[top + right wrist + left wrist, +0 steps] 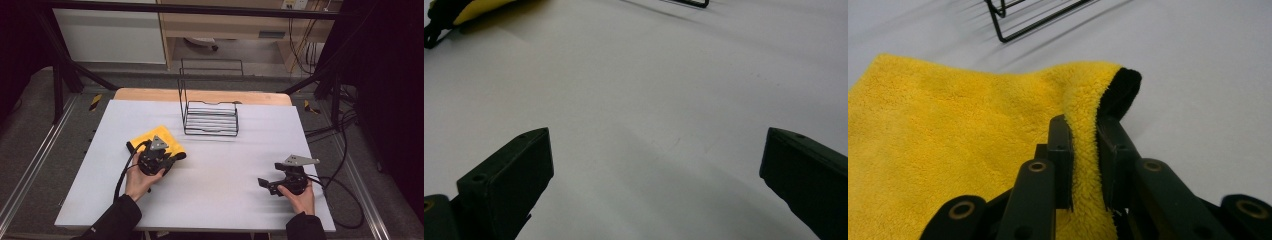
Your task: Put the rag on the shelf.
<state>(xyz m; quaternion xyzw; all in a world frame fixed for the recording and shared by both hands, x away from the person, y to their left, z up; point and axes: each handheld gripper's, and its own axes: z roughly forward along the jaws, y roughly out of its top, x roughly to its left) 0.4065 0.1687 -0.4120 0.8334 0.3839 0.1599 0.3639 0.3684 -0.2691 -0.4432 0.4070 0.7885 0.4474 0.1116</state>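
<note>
Two tools are at work over the white tabletop (pixel 210 190), one in each of the person's hands.

Left side: the left tool (pixel 167 159) sits at the near right edge of a yellow cloth (pixel 159 137), which lies on the left half of the tabletop, well in front of and to the left of the wire rack. In the left gripper view the jaws stand close together and pinch a raised fold of the cloth (pixel 948 145) between their pads (pixel 1062 150); the fold runs up between them and ends in a corner with a black trim edge (pixel 1123 90). The rest of the cloth spreads flat to the left of the jaws in that view. The left hand (pixel 139 181) holds the tool from below, with a black cable curving back toward the sleeve.

Centre: a black wire rack (pixel 210 117) stands at the far middle of the tabletop, its tall back frame upright, apart from the cloth.

Right side: the right tool (pixel 264 183) rests low near the right front edge of the tabletop, held by the right hand (pixel 301 196), well apart from the cloth and the rack. In the right gripper view its jaws stand wide apart with bare tabletop (pixel 649 100) between them, gripping nothing.
</note>
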